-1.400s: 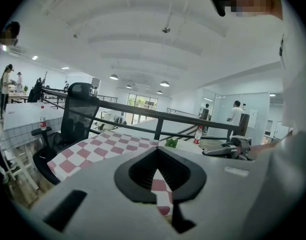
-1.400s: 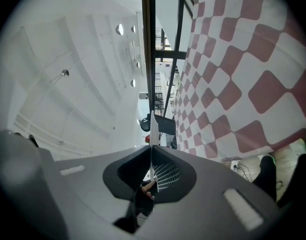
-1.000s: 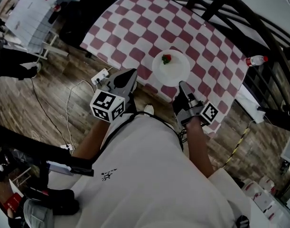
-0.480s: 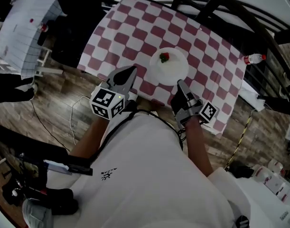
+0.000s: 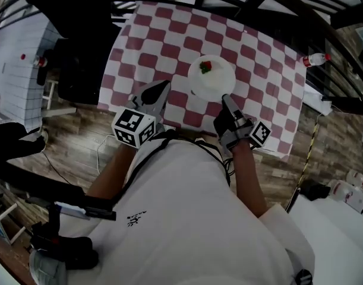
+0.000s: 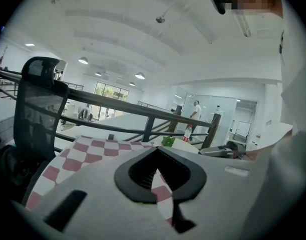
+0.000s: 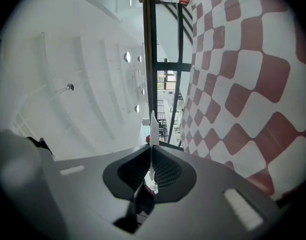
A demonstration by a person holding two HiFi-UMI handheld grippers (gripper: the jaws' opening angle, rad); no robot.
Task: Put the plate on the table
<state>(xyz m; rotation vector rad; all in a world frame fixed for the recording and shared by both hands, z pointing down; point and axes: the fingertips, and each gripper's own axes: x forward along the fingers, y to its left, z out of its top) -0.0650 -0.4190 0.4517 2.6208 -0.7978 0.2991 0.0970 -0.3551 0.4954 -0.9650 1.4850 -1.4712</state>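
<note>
Plate (image 5: 215, 83) — over the checkered table (image 5: 270, 58), its near rim pinched edge-on in the right gripper (image 5: 225, 101), lying at twelve o'clock from it. Left gripper (image 5: 163, 88) — clenched, empty, at the plate's nine o'clock, so the set-down likely falls to the right.

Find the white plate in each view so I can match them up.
Head view: centre, plate over the checkered tablecloth, rim in the right gripper.
Left gripper view: probably the pale sliver above the jaws.
Right gripper view: edge-on between the shut jaws.
Shared landmark: checkered tablecloth.
</note>
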